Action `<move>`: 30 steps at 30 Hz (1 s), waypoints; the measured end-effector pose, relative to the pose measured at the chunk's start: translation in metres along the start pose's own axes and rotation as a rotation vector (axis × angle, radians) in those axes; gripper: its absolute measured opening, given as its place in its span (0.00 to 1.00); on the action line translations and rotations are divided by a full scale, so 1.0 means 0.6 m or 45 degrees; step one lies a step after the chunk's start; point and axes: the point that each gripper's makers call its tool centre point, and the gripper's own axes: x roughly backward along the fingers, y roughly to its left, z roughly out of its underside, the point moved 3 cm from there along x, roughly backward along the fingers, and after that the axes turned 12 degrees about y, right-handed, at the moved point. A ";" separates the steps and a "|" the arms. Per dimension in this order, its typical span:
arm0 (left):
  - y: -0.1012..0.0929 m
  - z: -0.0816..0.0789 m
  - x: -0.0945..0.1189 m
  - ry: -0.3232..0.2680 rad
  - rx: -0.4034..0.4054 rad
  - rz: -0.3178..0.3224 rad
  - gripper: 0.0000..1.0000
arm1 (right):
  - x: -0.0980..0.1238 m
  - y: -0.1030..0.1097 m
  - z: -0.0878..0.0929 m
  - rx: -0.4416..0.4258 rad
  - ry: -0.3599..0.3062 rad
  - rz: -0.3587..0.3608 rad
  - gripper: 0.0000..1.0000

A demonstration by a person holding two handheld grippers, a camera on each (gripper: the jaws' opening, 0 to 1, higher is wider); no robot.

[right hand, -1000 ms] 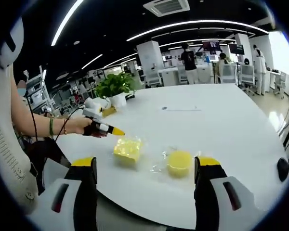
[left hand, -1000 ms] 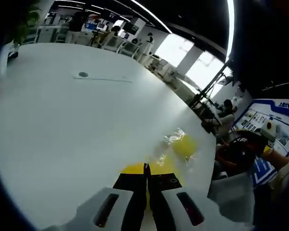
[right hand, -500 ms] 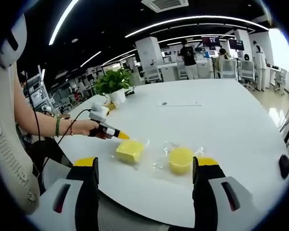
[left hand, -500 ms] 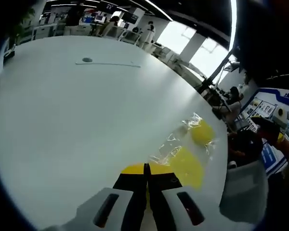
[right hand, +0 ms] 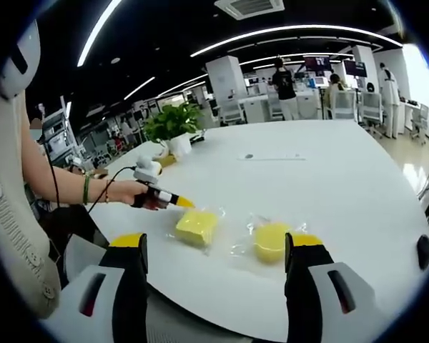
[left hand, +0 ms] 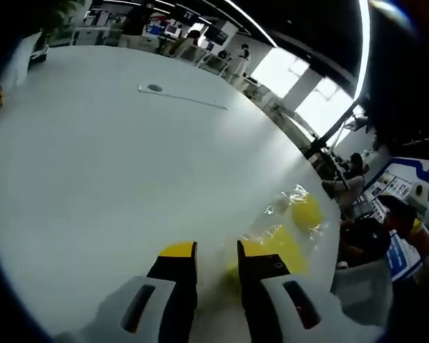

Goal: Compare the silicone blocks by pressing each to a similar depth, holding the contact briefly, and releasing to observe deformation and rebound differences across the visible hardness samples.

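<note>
Showing left tongs (right hand: 179, 202) beside square block (right hand: 196, 227), right tongs (right hand: 214, 251) spread

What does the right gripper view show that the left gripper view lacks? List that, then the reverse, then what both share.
Right gripper view: a potted plant, a hand holding the left gripper beside the square block, and the right gripper with jaws wide apart.
Left gripper view: a blue-and-white wall poster, bright windows, and a close look along the left gripper's slightly parted jaws.
Both: the white table, the bagged square yellow block, the bagged round yellow block and the table's grommet.
</note>
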 end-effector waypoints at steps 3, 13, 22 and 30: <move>-0.009 -0.007 0.025 -0.053 0.007 0.000 0.29 | 0.002 0.002 -0.001 0.002 -0.009 -0.006 0.73; -0.092 0.016 0.144 -0.222 -0.119 -0.044 0.39 | 0.015 0.015 -0.005 0.027 -0.066 -0.056 0.73; -0.181 0.068 0.230 -0.373 -0.410 -0.149 0.53 | 0.039 0.030 0.005 0.065 -0.200 -0.131 0.73; -0.212 0.126 0.269 -0.485 -0.367 -0.116 0.64 | 0.053 0.036 0.026 0.023 -0.246 -0.202 0.83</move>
